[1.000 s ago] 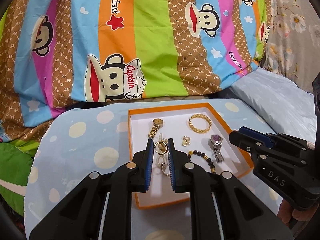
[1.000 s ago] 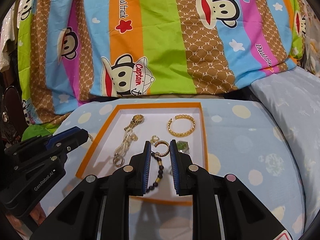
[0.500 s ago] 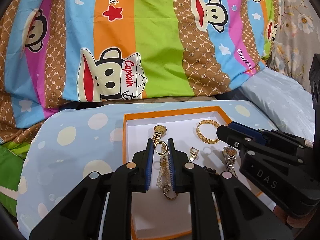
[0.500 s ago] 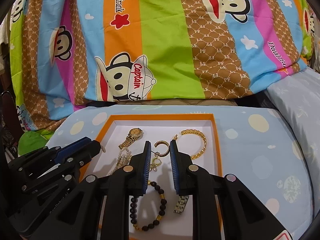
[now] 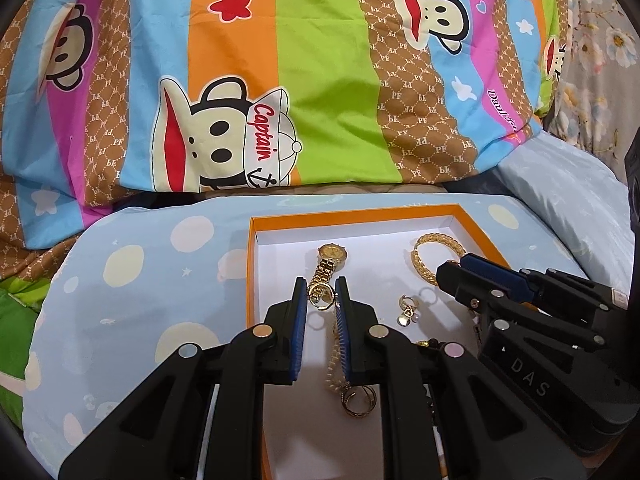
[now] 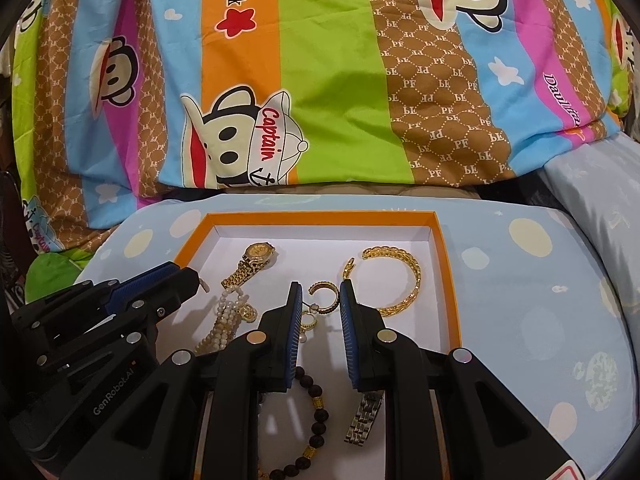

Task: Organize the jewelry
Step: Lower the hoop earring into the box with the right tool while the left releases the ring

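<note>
A white tray with an orange rim (image 5: 250,272) lies on a spotted blue cushion. In it lie a gold watch (image 5: 330,260), a gold bangle (image 5: 424,264), small pearl earrings (image 5: 408,308) and a pearl bracelet (image 5: 334,372). My left gripper (image 5: 322,292) hangs over the tray's left half, shut on a gold hoop earring (image 5: 320,298). My right gripper (image 6: 320,292) hovers beside it over the tray's middle, shut on a second gold hoop earring (image 6: 324,300). Under the right gripper lie a black bead bracelet (image 6: 316,412) and a silver watch strap (image 6: 362,420).
A striped cartoon-monkey blanket (image 5: 320,80) rises directly behind the cushion. A pale blue pillow (image 5: 568,200) sits at the right. The cushion (image 6: 520,300) has bare fabric on both sides of the tray. The two grippers are close together, side by side.
Both grippers have moved forward and down over the tray, so the jewelry looks nearer. Each still holds its gold hoop between the fingertips.
</note>
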The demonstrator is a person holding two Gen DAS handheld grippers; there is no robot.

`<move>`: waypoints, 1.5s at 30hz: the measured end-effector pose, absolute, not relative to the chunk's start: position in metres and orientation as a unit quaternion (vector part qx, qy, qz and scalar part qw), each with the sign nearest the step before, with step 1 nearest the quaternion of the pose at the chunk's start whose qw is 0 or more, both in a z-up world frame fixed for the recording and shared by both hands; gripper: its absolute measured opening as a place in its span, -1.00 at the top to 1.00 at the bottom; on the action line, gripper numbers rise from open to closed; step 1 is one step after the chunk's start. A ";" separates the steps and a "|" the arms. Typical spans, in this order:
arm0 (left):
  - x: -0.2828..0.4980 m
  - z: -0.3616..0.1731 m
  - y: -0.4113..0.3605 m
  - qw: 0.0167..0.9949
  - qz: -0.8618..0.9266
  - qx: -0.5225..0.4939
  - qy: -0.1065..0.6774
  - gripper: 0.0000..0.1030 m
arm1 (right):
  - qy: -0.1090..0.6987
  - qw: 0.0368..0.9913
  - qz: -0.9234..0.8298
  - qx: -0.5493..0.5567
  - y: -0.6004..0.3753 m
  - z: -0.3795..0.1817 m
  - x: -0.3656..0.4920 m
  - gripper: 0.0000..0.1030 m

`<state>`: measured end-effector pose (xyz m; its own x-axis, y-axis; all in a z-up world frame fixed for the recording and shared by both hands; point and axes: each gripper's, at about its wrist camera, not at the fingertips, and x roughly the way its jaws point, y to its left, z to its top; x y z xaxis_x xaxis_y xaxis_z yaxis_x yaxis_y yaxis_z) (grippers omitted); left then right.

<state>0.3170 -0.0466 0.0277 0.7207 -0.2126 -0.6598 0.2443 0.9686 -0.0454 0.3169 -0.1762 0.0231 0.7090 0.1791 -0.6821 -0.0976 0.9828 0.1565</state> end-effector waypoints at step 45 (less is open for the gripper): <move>0.315 0.021 -0.051 0.929 -0.118 0.028 0.351 0.41 | 0.363 0.929 0.061 0.043 -0.175 0.019 0.316 0.39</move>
<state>0.3152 -0.0513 0.0213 0.7265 -0.1988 -0.6578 0.2385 0.9707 -0.0300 0.3164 -0.1753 0.0191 0.7288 0.1445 -0.6693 -0.0825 0.9889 0.1237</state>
